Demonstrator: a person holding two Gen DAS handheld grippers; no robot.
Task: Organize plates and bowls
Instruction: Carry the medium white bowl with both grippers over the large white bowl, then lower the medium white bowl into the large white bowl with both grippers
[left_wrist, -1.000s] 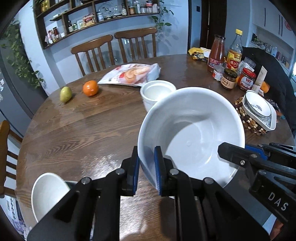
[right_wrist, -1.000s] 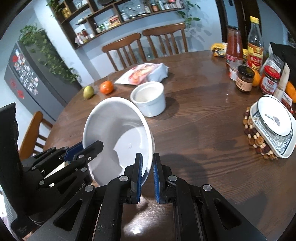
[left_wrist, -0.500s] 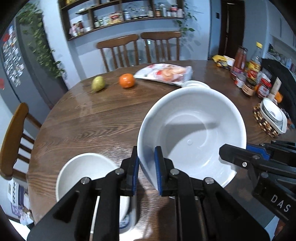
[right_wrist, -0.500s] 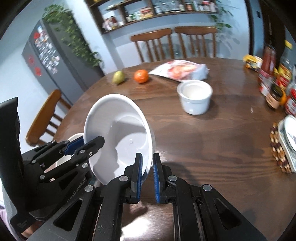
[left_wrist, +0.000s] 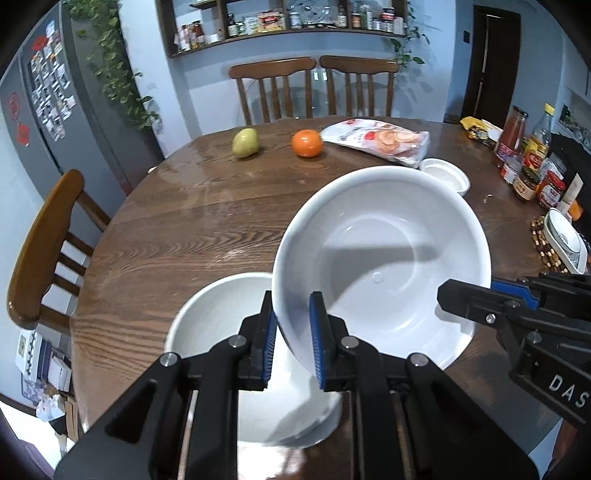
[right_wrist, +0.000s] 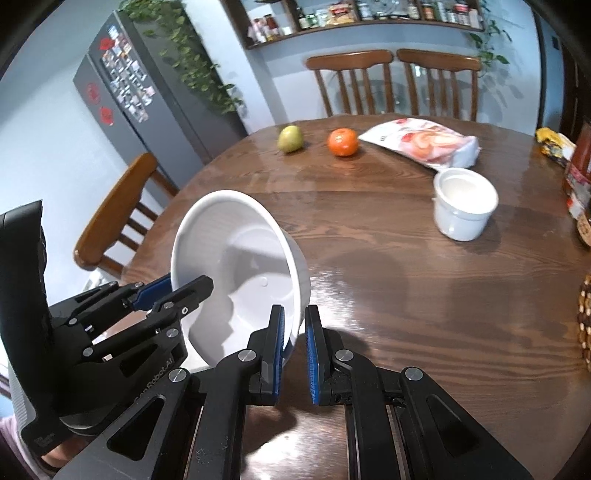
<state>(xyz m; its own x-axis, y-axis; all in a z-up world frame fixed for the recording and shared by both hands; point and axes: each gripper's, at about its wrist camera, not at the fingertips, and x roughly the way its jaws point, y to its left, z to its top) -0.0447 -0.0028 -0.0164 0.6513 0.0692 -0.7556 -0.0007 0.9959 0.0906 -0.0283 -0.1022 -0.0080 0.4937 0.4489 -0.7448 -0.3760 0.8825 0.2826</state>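
A large white bowl (left_wrist: 388, 258) (right_wrist: 236, 258) hangs tilted above the wooden table (left_wrist: 177, 229), held by both grippers. My left gripper (left_wrist: 293, 332) is shut on its near-left rim, one pad inside and one outside. On the opposite rim my right gripper (right_wrist: 295, 332) is shut the same way. Each gripper shows in the other's view: the right gripper (left_wrist: 480, 299), the left gripper (right_wrist: 173, 291). A second white bowl (left_wrist: 218, 325) sits on the table just below and left of the held one. Its right part is hidden by the held bowl.
A small white pot (left_wrist: 445, 173) (right_wrist: 463, 206) stands mid-table. A pear (left_wrist: 244, 143), an orange (left_wrist: 307, 143) and a snack bag (left_wrist: 380, 140) lie at the back. Jars and bottles (left_wrist: 532, 162) and stacked dishes on a beaded mat (left_wrist: 565, 240) crowd the right edge. Chairs ring the table.
Both grippers have carried the large bowl leftward across the table, keeping their hold. The second white bowl has come into view beneath its left side.
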